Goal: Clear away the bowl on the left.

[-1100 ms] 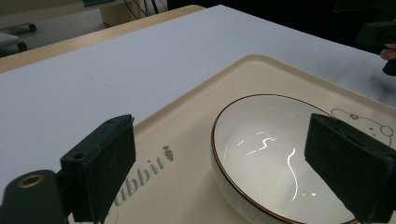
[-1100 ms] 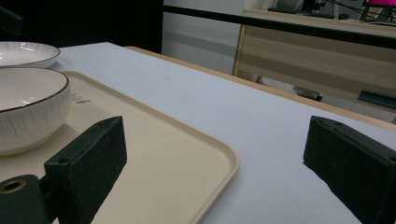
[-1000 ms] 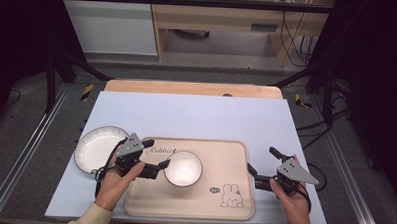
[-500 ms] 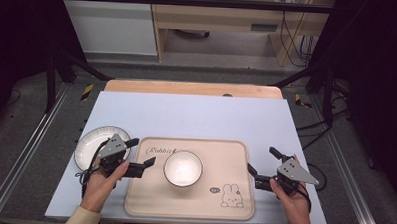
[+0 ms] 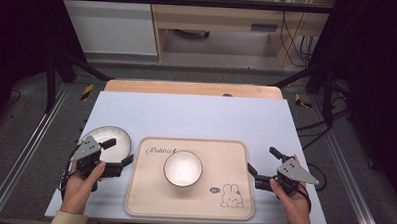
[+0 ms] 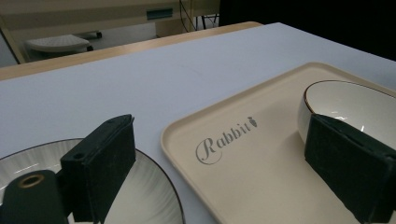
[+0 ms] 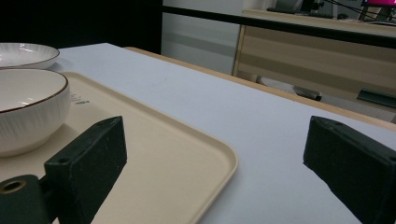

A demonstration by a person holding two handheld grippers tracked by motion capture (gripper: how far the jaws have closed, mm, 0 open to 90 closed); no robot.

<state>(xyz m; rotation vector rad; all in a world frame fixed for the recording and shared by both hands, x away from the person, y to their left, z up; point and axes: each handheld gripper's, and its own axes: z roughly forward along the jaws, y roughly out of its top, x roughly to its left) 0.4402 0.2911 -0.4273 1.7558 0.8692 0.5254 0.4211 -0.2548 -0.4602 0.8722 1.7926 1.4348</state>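
Observation:
A white bowl (image 5: 183, 168) with a dark rim stands in the middle of a beige tray (image 5: 193, 204) printed with "Rabbit" and a bunny. A white ribbed plate (image 5: 105, 137) lies on the table left of the tray. My left gripper (image 5: 117, 151) is open and holds nothing, spanning the gap between the plate's right edge and the tray's left rim. Its view has the plate (image 6: 149, 196) at lower left, the tray (image 6: 261, 154) and the bowl (image 6: 345, 100) at right. My right gripper (image 5: 263, 162) is open and holds nothing, just off the tray's right rim (image 7: 205, 154).
The pale blue table top (image 5: 196, 117) stretches bare beyond the tray, ending in a wooden strip (image 5: 192, 88) at the far edge. Dark frame posts (image 5: 55, 67) stand off both far corners. A cable (image 5: 317, 171) trails to the right of the right gripper.
My left gripper has drawn back to the left, away from the bowl and off the tray, to the plate's right edge. The bowl and the right gripper have stayed put.

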